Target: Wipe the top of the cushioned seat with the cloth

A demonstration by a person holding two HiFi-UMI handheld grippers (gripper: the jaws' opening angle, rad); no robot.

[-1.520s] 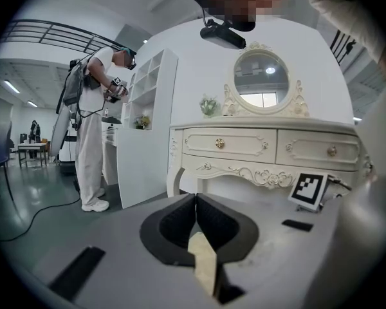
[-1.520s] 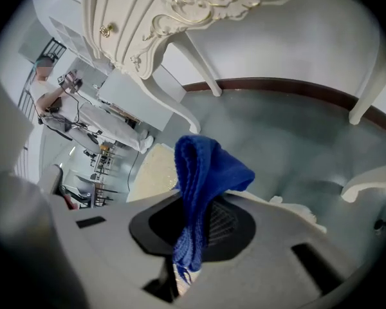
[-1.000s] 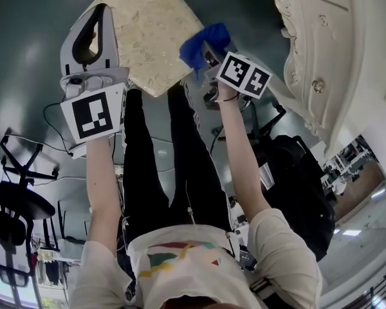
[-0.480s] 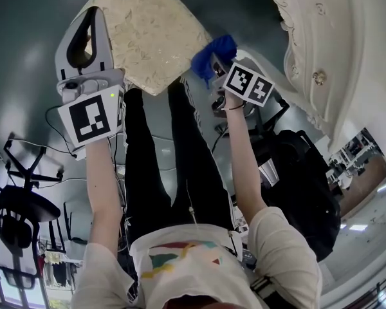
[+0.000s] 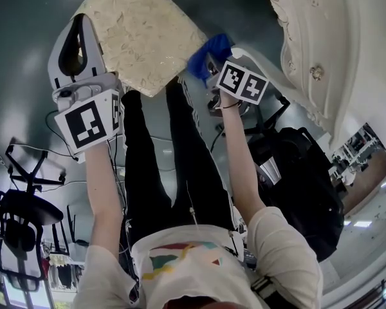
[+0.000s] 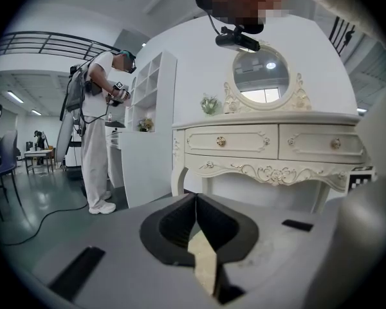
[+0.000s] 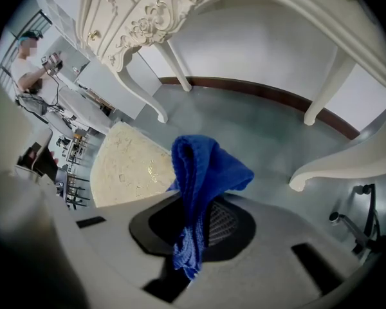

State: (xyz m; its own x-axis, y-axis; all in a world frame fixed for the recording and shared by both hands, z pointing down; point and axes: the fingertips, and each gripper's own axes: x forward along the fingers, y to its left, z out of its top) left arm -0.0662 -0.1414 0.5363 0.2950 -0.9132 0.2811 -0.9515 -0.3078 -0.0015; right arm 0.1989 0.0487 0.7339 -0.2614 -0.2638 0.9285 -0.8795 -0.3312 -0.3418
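Two shut claws: right gripper (image 7: 202, 223) pinches cloth (image 7: 204, 165) beside cushioned seat (image 5: 141, 31), left gripper (image 6: 195, 199) empty, dresser (image 5: 321, 37) alongside.

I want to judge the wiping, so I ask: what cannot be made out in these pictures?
- Head view: the top edge cuts off the cushioned seat; the left gripper covers its left rim.
- Head view: the blue cloth hides whether it touches the seat.
- Right gripper view: the cloth, clamped by the right gripper, covers the jaw tips.
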